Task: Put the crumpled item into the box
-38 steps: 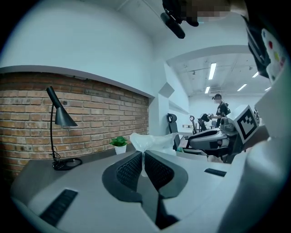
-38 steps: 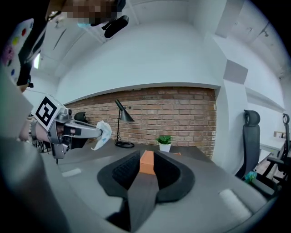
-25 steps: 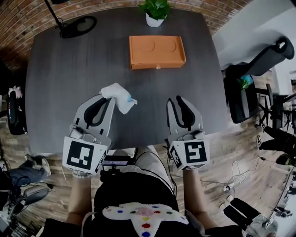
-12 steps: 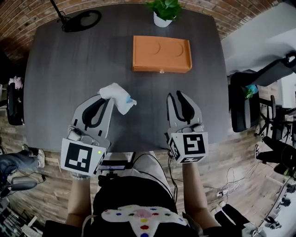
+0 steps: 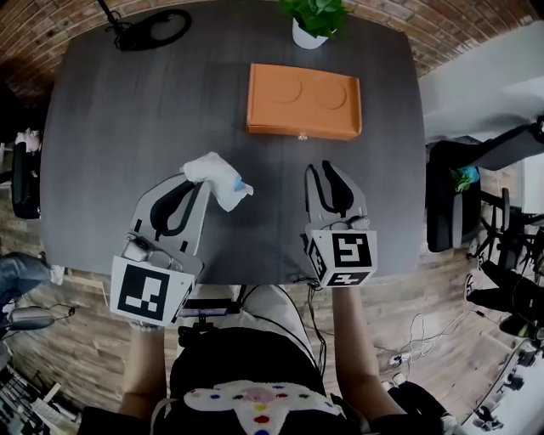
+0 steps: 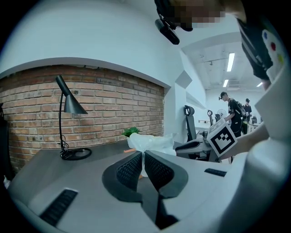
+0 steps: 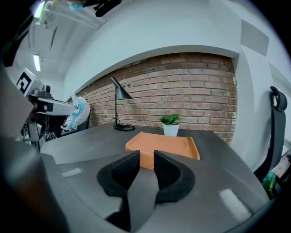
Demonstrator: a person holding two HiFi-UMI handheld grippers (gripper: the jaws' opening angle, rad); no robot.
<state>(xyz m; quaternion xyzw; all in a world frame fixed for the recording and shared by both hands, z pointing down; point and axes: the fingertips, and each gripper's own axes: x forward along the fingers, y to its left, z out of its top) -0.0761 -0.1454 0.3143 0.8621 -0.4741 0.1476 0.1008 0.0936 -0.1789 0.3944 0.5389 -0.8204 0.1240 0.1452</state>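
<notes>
A crumpled white item [image 5: 218, 176] with a bit of blue on it hangs over the dark table [image 5: 110, 127], pinched at the tips of my left gripper [image 5: 199, 182]. In the left gripper view the ribbed pads [image 6: 132, 167] press on a thin fold of the crumpled item [image 6: 152, 142]. The orange box [image 5: 303, 101] lies flat at the far middle of the table, its lid down and showing two round dents. My right gripper [image 5: 321, 170] sits just short of the box's near edge, open with nothing between its pads [image 7: 122, 169]. The box [image 7: 163, 144] lies straight ahead of it.
A potted plant [image 5: 316, 21] in a white pot stands right behind the box. A black lamp base [image 5: 157, 25] with its cable sits at the far left corner. Office chairs [image 5: 459, 195] stand off the table's right side. A brick wall [image 7: 191, 91] runs behind.
My right gripper has moved forward a little toward the box. The left gripper has kept still with the crumpled item in it. The head view has shifted slightly.
</notes>
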